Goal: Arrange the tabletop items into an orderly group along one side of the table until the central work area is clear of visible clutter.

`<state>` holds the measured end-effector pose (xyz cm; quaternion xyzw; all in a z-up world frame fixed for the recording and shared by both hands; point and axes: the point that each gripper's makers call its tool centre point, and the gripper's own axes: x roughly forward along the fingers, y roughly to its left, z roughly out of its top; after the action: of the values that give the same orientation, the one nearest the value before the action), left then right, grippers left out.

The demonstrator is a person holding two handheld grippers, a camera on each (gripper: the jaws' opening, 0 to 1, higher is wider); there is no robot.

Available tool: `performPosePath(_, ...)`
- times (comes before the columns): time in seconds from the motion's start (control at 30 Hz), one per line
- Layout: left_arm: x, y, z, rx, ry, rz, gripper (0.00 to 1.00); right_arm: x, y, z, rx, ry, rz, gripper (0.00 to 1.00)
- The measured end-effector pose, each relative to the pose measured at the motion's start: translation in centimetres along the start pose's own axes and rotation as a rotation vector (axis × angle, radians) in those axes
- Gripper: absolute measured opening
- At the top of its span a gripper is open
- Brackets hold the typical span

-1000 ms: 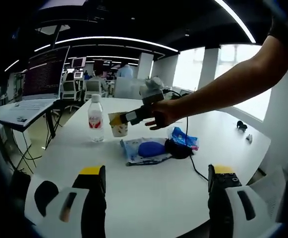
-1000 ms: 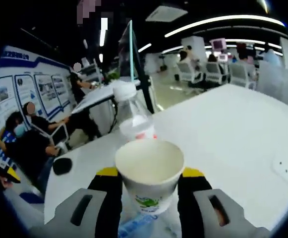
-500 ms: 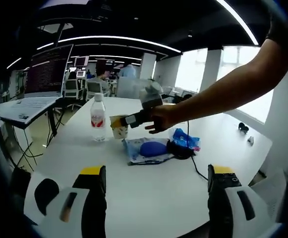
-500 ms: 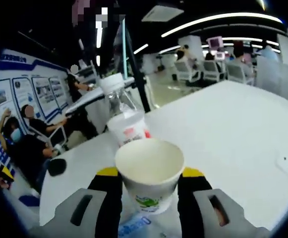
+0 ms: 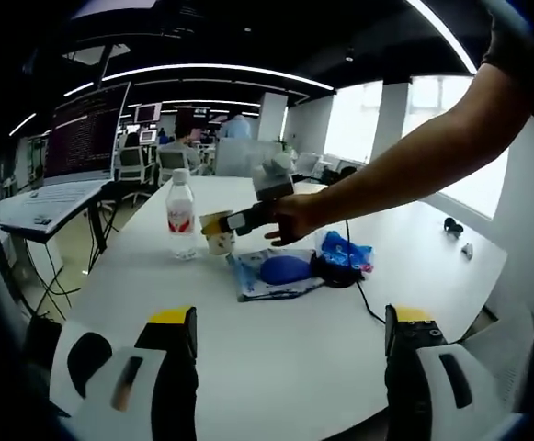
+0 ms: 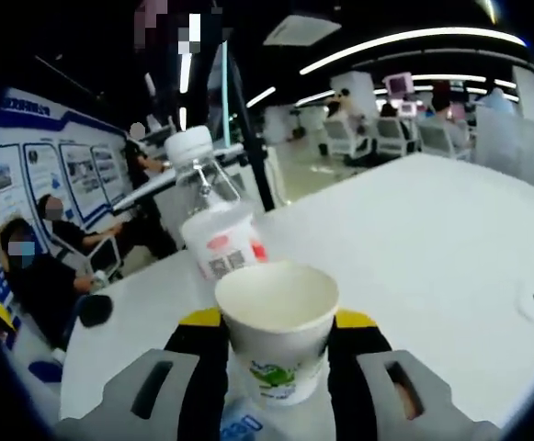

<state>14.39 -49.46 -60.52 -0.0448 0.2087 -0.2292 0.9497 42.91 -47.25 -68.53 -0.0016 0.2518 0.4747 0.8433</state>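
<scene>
A white paper cup (image 6: 277,335) with a green print sits between the yellow-tipped jaws of my right gripper (image 6: 276,323), which is shut on it. Just behind it stands a clear water bottle (image 6: 213,230) with a white cap and red label. In the left gripper view the right gripper (image 5: 219,220) holds the paper cup (image 5: 219,242) beside the water bottle (image 5: 181,217) on the white table (image 5: 276,340). To their right lie a blue pouch (image 5: 283,269) on a plastic wrapper, a black round object (image 5: 333,273) with a cable, and a blue packet (image 5: 345,252). My left gripper (image 5: 288,317) is open over bare table.
A person's arm (image 5: 404,156) reaches in from the right of the left gripper view. A desk with a laptop (image 5: 55,188) stands left of the table. Small dark items (image 5: 448,228) lie at the table's far right. Seated people (image 6: 37,266) and office chairs (image 6: 391,133) are beyond.
The right gripper has carried the cup lower and closer to the water bottle, whose label now stands just behind the cup's rim. The left gripper has stayed open and nearly still.
</scene>
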Motion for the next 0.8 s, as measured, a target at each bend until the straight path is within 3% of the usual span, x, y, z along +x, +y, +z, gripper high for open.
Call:
performPosePath(0.37, 0.2, 0.1, -0.3, 0.001, 0.019, 0.003, 0.83, 0.5, -0.4, 0.3, -0.013, -0.048, 0.004, 0.38)
performPosePath(0.7, 0.1, 0.3, 0.1, 0.006, -0.001, 0.017, 0.83, 0.4, 0.3, -0.2, -0.127, -0.025, 0.028, 0.40)
performPosePath(0.77, 0.1, 0.4, 0.2, 0.011, 0.002, 0.020, 0.83, 0.3, 0.3, -1.4, -0.170, 0.037, 0.032, 0.40)
performPosePath(0.8, 0.0, 0.4, 0.2, 0.014, 0.002, 0.022, 0.83, 0.5, 0.5, -1.4, -0.201, 0.024, 0.038, 0.40)
